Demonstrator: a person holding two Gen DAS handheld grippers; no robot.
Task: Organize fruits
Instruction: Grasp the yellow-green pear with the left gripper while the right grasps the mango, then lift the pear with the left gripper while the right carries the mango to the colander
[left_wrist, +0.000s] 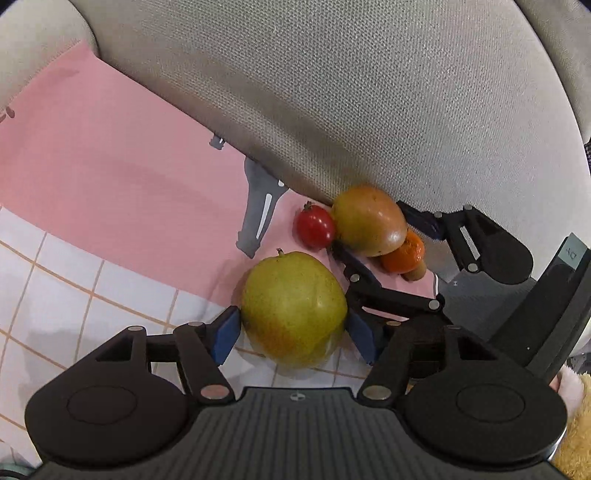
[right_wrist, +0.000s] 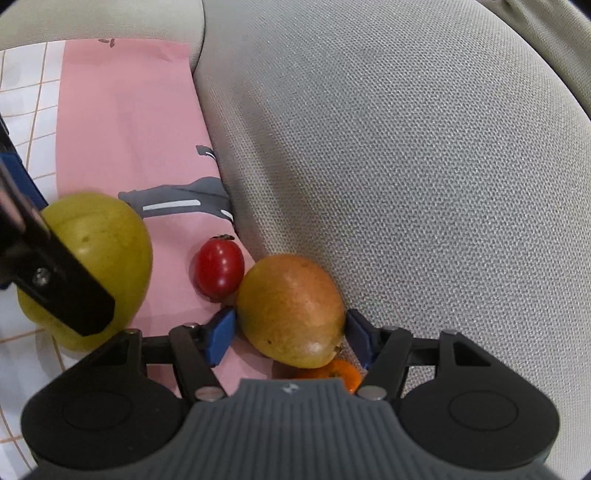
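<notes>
On a bed or couch surface covered with a pink printed cloth (left_wrist: 122, 166), beside a large grey cushion (left_wrist: 369, 92), five pieces of fruit lie in a loose cluster. Counted: one large green pear (left_wrist: 293, 310), one brownish-orange mango-like fruit (left_wrist: 369, 225), one small red tomato-like fruit (left_wrist: 314, 226), one orange tangerine (left_wrist: 404, 254), and one small brownish fruit (left_wrist: 418, 272) half hidden behind the tangerine — its kind cannot be told.

Two hand-held grippers are at work. The left gripper (left_wrist: 293, 332) straddles the green pear, its blue pads sitting at the pear's two sides; the left pad looks to be touching the skin, but whether the pear is truly pinched cannot be told — the jaws stand fairly wide. The right gripper (right_wrist: 288, 332) brackets the mango-like fruit the same way, blue pads just beside each flank, and a firm grip cannot be confirmed there either.

The pear rests where the pink cloth meets a white checked sheet (left_wrist: 66, 280), a little apart from the rest. The mango-like fruit lies against the cushion, touching the red fruit and lying partly over the tangerine.

As a judgement, the organizing appears to be at an early stage: no bowl, tray or basket shows in either view, and no fruit looks sorted. Two fruits are being addressed at once; the other three lie untouched.
</notes>
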